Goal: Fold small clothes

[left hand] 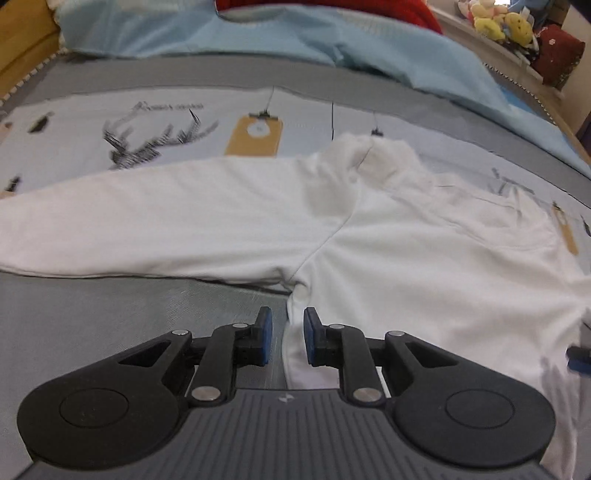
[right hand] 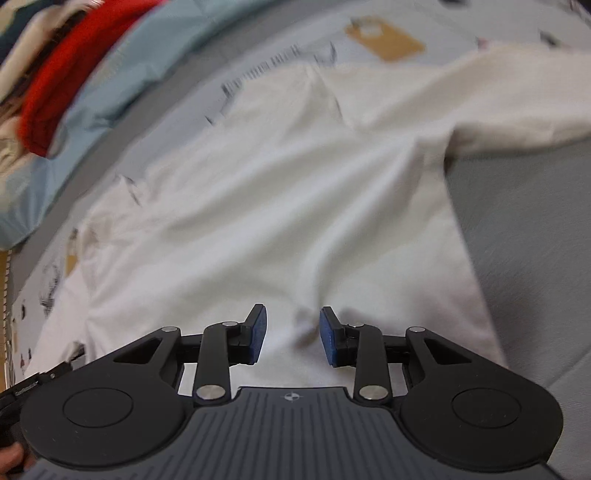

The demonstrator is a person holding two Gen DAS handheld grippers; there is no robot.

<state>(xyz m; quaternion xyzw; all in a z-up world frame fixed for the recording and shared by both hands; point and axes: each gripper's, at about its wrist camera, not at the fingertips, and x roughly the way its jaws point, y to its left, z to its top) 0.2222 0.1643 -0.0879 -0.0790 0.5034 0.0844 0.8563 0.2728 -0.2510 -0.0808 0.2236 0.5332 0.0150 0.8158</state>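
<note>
A white long-sleeved top [left hand: 406, 240] lies spread flat on a bed, collar [left hand: 373, 155] at the far side and one sleeve [left hand: 147, 221] stretched out to the left. My left gripper [left hand: 288, 334] hovers low over the top's side edge below the armpit. Its blue pads stand a little apart with the cloth edge beneath the gap, not pinched. In the right wrist view my right gripper [right hand: 293, 332] is open above the top's body [right hand: 277, 184], near a small wrinkle, gripping nothing. The other sleeve [right hand: 517, 103] runs off to the upper right.
The top rests on a printed pale cloth [left hand: 147, 129] over a grey sheet [left hand: 92, 314]. A light blue quilt [left hand: 258, 33] and a red garment [left hand: 406, 11] lie behind. Plush toys [left hand: 498, 18] sit on a shelf at the far right. A wooden bed frame [left hand: 22, 48] is at left.
</note>
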